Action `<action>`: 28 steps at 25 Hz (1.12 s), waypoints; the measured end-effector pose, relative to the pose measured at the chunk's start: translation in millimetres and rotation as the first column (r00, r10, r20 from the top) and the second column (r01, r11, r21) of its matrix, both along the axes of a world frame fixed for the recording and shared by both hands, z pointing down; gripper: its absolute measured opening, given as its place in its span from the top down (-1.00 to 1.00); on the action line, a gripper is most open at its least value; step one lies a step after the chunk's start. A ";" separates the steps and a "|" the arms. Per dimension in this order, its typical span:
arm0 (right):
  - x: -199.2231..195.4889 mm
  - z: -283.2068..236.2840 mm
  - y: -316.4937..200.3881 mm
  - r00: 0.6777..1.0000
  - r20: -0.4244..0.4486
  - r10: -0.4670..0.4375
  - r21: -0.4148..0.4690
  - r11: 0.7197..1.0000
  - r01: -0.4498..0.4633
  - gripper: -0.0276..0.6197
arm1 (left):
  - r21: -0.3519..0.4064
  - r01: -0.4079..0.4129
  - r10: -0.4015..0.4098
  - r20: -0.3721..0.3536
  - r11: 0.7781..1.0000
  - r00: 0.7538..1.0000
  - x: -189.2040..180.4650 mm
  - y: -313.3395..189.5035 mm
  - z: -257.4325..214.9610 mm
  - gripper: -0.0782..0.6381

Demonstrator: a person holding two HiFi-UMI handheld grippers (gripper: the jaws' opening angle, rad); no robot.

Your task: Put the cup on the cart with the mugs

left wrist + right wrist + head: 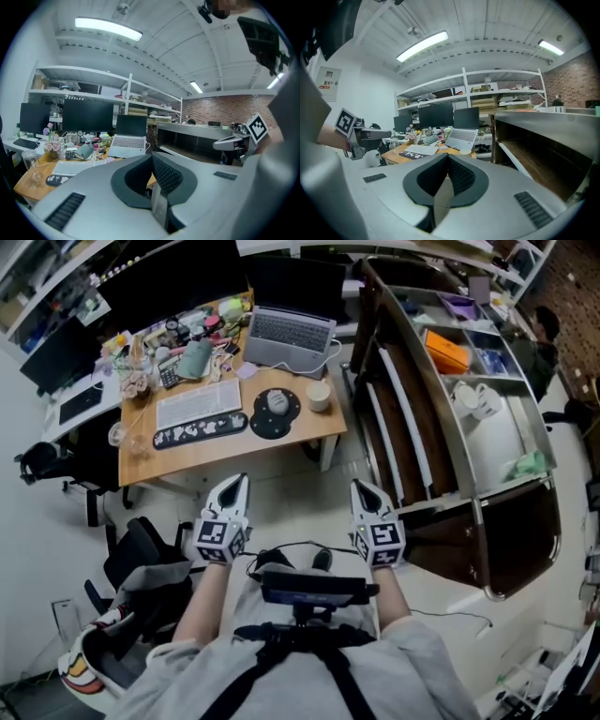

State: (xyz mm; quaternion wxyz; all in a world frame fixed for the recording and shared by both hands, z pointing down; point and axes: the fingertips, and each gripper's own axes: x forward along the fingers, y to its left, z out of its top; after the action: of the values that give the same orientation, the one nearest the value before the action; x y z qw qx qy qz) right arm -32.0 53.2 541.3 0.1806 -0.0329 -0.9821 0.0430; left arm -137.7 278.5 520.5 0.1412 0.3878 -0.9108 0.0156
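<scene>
A pale cup [319, 396] stands near the right edge of the wooden desk [225, 451], just in front of the laptop; the right gripper view shows the cup [465, 151] too. To the right stands the metal cart [480, 512], with white mugs [476, 399] on its top tray. My left gripper [232, 486] and right gripper [366, 489] hover side by side over the floor, short of the desk's front edge. Both point toward the desk. Each is shut with nothing between the pads [161, 176] [459, 177].
The desk carries a laptop [289, 334], a white keyboard [199, 404], a mouse on a round black pad [275, 411] and clutter at the back left. An office chair [141, 563] stands at my left. The cart also holds an orange box [446, 351] and a green cloth [527, 465].
</scene>
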 end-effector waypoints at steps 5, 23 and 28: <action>-6.5 -3.7 -9.8 0.999 0.002 -0.047 -0.006 0.999 0.047 0.94 | -0.001 -0.065 0.065 0.010 0.998 0.998 -3.2 -36.2 -11.3 0.77; -108.9 8.3 -57.3 0.997 -0.038 0.061 -0.065 0.996 -0.063 0.94 | -0.053 -0.330 0.326 -0.070 0.943 0.943 -109.5 -141.0 17.8 0.77; -138.8 13.0 -65.4 0.993 -0.052 0.107 -0.066 0.992 -0.111 0.94 | -0.069 -0.396 0.388 -0.099 0.916 0.916 -146.9 -166.1 33.4 0.77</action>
State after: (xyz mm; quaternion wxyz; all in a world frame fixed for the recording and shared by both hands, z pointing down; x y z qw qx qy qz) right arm -170.8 -12.2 554.3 0.2005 0.0157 -0.9757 0.0871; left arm -284.5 112.4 553.9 0.1896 0.5561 -0.8064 0.0675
